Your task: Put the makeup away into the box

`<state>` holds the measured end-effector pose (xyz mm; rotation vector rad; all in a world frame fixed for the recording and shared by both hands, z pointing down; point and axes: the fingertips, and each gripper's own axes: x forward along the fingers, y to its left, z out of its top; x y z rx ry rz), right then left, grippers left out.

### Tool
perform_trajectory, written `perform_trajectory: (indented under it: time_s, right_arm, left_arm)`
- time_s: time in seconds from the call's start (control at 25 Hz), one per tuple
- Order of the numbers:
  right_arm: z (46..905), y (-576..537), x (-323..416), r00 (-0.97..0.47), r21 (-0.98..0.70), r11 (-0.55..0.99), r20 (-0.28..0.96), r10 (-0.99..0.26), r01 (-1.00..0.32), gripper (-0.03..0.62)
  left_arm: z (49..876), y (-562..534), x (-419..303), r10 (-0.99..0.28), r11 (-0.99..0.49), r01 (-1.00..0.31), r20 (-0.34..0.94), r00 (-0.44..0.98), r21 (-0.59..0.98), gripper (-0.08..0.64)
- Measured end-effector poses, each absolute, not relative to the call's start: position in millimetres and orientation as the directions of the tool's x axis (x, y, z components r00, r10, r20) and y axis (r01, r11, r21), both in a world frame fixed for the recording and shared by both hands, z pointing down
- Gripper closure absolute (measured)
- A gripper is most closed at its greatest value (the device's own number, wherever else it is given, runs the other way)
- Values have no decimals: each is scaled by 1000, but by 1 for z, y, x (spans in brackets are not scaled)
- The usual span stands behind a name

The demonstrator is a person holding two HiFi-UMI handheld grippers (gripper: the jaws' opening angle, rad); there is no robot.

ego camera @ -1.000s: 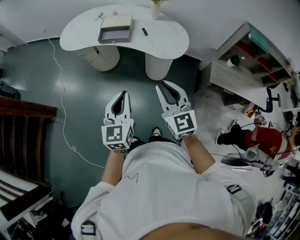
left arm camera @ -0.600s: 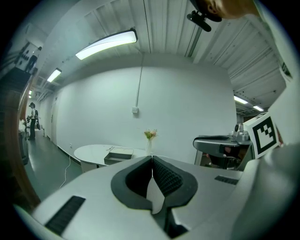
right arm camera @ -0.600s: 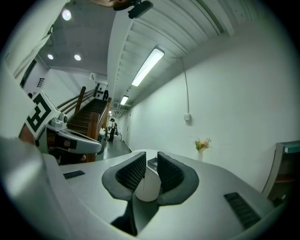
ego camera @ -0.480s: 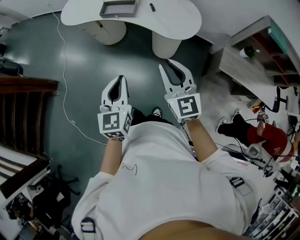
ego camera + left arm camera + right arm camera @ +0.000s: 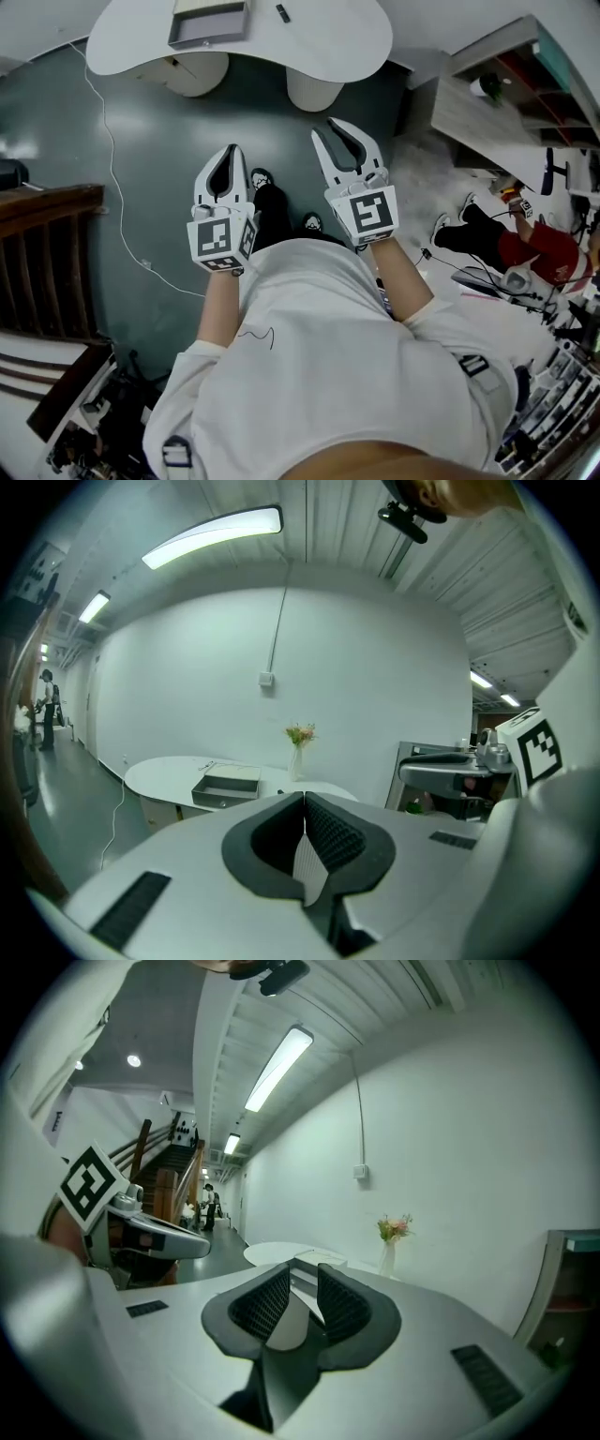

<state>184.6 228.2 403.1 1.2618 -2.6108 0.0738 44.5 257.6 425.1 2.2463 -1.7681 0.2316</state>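
Only gripper views show the vase [image 5: 297, 761]; left tool [image 5: 231, 150] closed, empty; right tool [image 5: 337, 129], jaws just been opening, empty.

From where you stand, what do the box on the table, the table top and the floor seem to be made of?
The box looks like thin metal or painted board: matte grey, with straight thin walls. The table top is smooth and white, probably laminate or painted wood. The floor seems a hard, dark teal coating, rather glossy: pale light patches show on it.
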Motion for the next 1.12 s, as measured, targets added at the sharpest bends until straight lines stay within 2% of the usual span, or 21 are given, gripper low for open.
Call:
perform_trajectory:
  time_s: [0.2,0.52,1.12]
  right_arm:
    - [399,173,161,-550,81,592,286,-785,-802,506]
    - [397,117,115,-487,117,548,333,-807,-828,492]
    - [413,34,71,-476,108,559,410,-778,-822,492]
  left_arm:
    - [418,183,23,-913,-293,-947,254,318,132,540]
    - [430,116,-33,-874,-378,-913,265,407,155,540]
    - [454,65,-115,-895,-270,-938,302,328,218,540]
